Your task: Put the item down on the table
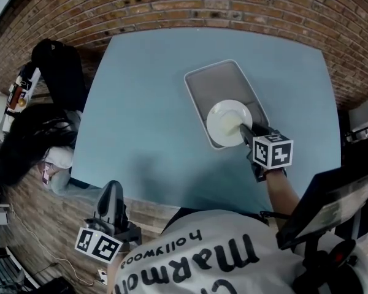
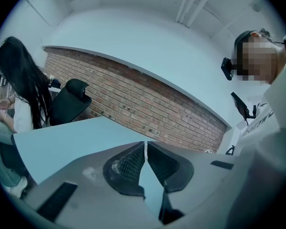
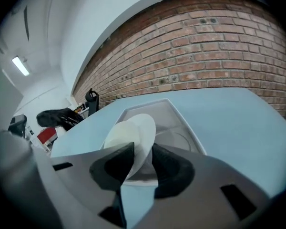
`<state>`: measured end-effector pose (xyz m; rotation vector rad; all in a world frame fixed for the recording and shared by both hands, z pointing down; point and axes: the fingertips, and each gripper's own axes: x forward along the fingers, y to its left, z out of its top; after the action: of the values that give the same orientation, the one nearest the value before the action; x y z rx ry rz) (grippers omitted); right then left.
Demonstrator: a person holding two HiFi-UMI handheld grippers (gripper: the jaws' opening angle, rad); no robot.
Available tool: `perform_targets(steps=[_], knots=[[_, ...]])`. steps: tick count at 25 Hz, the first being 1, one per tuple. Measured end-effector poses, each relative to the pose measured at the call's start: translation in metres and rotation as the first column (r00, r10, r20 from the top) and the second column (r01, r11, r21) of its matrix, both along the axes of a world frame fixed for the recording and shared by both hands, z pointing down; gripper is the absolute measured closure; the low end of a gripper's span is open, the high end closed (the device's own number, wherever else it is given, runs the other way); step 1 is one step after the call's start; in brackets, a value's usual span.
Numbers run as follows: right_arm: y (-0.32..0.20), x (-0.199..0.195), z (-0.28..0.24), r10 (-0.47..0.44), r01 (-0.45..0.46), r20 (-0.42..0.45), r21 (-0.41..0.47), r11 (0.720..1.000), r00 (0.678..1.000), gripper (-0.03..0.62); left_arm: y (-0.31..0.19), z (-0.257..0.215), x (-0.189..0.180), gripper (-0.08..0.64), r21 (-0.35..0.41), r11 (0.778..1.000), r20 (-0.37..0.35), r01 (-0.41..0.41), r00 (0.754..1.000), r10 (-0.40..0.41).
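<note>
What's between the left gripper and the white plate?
Only bare blue table runs from the left gripper to the grey tray under the plate; the head view shows it.

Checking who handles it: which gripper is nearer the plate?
Right. The right gripper has the plate between its jaws; the left gripper is far off, at the table edge.

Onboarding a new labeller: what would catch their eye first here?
The white plate at the near end of the metal tray on the pale blue table, its rim between the parted jaws of the right gripper. Then the left gripper, shut and empty, held low by the table's near edge, and the brick wall beyond the table.
</note>
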<state>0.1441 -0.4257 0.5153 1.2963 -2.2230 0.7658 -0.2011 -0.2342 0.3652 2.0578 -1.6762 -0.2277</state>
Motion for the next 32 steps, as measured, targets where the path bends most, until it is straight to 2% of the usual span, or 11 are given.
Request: perform_targets(steps=[6, 21, 23, 26, 28, 32], knots=[[-0.002, 0.006, 0.011, -0.02, 0.019, -0.164, -0.004, 1.0, 0.986, 0.456, 0.0, 0.003, -0.005, 0.537, -0.008, 1.0, -0.004, 0.018, 1.0, -0.018], [-0.007, 0.005, 0.012, -0.058, 0.063, -0.258, 0.011, 0.998, 0.964, 0.444, -0.006, 0.009, -0.002, 0.537, -0.012, 1.0, -0.026, 0.002, 1.0, -0.002], [-0.006, 0.007, 0.016, -0.076, 0.086, -0.324, 0.017, 0.996, 0.943, 0.438, -0.007, 0.01, -0.001, 0.537, -0.012, 1.0, -0.026, 0.004, 1.0, -0.004], [-0.002, 0.002, 0.021, -0.105, 0.14, -0.443, 0.048, 0.989, 0.89, 0.437, -0.006, 0.009, -0.001, 0.537, -0.013, 1.0, -0.027, 0.006, 1.0, -0.006], [-0.001, -0.003, 0.023, -0.111, 0.155, -0.454, 0.061, 0.986, 0.884, 0.437, -0.005, 0.009, -0.003, 0.537, -0.014, 1.0, -0.028, 0.007, 1.0, -0.007], [0.0, -0.007, 0.022, -0.109, 0.144, -0.432, 0.048, 0.988, 0.895, 0.437, -0.001, 0.01, -0.007, 0.537, -0.016, 1.0, -0.027, 0.013, 1.0, -0.014]])
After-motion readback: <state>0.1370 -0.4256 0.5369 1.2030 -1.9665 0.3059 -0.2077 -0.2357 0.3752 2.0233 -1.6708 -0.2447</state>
